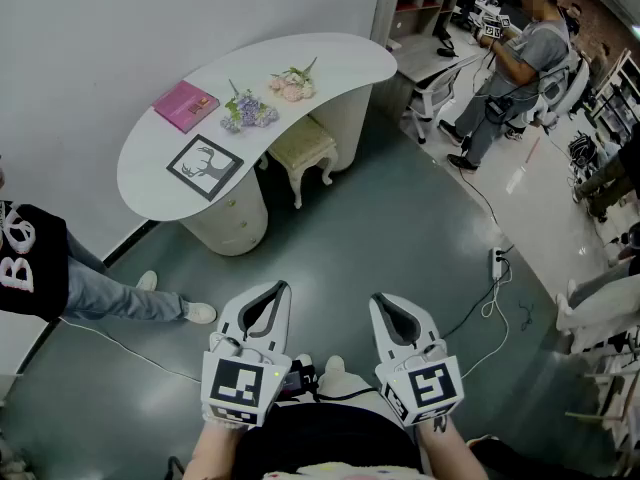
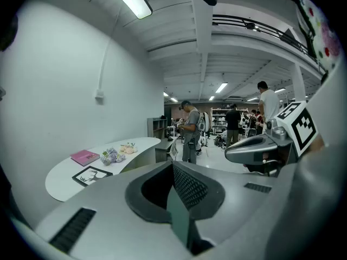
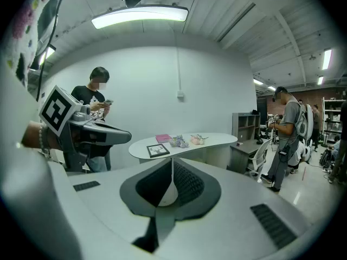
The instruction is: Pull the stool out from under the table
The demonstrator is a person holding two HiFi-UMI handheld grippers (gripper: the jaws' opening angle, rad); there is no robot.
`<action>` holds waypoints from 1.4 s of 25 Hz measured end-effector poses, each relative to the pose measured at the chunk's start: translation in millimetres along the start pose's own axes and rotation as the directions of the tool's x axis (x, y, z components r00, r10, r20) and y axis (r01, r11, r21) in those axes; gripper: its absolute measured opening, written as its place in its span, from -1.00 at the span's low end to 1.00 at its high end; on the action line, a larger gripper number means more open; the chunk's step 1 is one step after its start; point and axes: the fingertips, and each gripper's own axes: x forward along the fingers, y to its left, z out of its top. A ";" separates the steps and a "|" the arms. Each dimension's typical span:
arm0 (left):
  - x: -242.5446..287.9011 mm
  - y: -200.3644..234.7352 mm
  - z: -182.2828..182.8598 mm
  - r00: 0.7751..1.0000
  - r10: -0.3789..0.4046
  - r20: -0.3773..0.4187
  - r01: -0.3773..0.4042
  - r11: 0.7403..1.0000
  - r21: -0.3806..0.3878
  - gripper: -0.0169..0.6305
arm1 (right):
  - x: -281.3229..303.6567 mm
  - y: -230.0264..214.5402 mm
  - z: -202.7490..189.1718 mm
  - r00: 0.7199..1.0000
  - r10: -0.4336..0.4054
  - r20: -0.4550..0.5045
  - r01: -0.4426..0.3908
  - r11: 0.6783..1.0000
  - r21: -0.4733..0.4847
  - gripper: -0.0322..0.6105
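Approach stage: stool not yet reached.
The stool [image 1: 303, 148] sits tucked under the desk [image 1: 345, 58]. The left hand-held gripper [image 1: 283, 288] and right hand-held gripper [image 1: 378, 300] are clenched and empty, well apart from it, probably idle until within reach.

The stool [image 1: 304, 147] sits half hidden under the table [image 1: 147, 160], only part of its seat and two legs showing, while the person [image 1: 32, 264] left of the table is cut by the picture's edge.
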 end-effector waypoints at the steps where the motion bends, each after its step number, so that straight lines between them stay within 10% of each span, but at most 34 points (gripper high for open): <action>1: 0.9 -0.2 0.5 1.000 -0.003 0.001 0.003 1.000 0.003 -0.90 | 1.2 -0.1 0.1 1.000 0.001 0.001 -0.001 1.000 -0.001 -0.78; 35: 16.6 -57.2 5.8 0.999 0.042 0.009 -0.043 0.997 0.071 -0.90 | -37.1 -54.0 -13.3 0.999 0.017 0.047 -0.019 0.999 0.036 -0.78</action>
